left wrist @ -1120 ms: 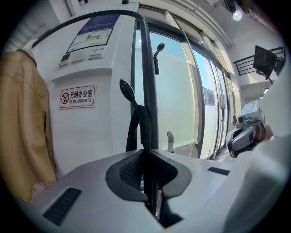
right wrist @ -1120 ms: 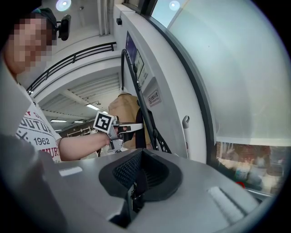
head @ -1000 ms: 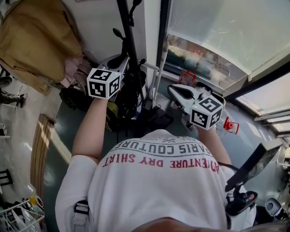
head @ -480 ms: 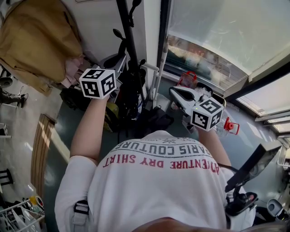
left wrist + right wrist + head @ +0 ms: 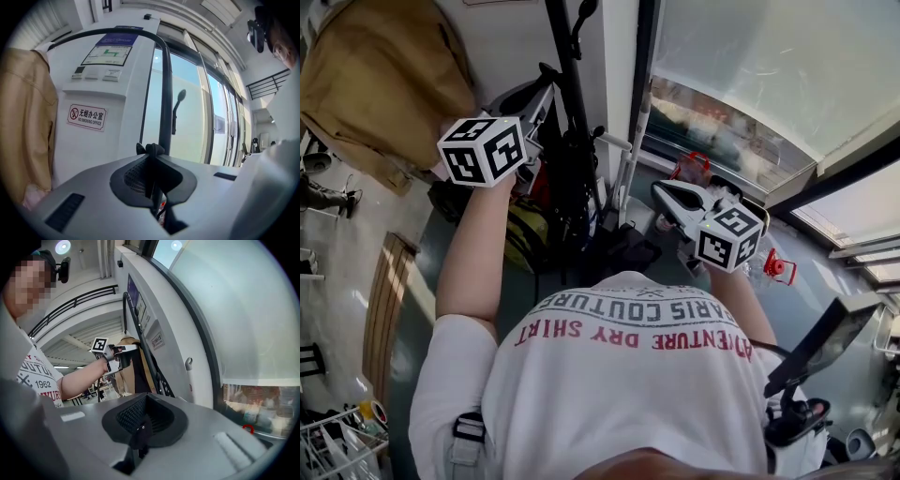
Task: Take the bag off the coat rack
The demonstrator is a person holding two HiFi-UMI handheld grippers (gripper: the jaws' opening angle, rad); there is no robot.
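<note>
Overhead, we see left gripper (image 5: 150,151) fingers pinching thin dark strap (image 5: 156,200) beside black coat rack pole (image 5: 567,103). Black-and-yellow bag (image 5: 517,244) hangs at 6 o'clock below left gripper, close beside pole. Right gripper (image 5: 140,430) at 3 o'clock, fingers pressed together, nothing between.

We read one sign (image 5: 86,117) on the white wall (image 5: 117,136): "无烟办公室 / NO SMOKING OFFICE", w/ a no-smoking symbol. On the person's T-shirt (image 5: 628,375), upside down in head view: "PARIS COUTURE", "DRY SHIRT", "…VENTURE". The right gripper view adds "1962". Blue-topped notice (image 5: 111,49) higher up: too small for us to read.
</note>
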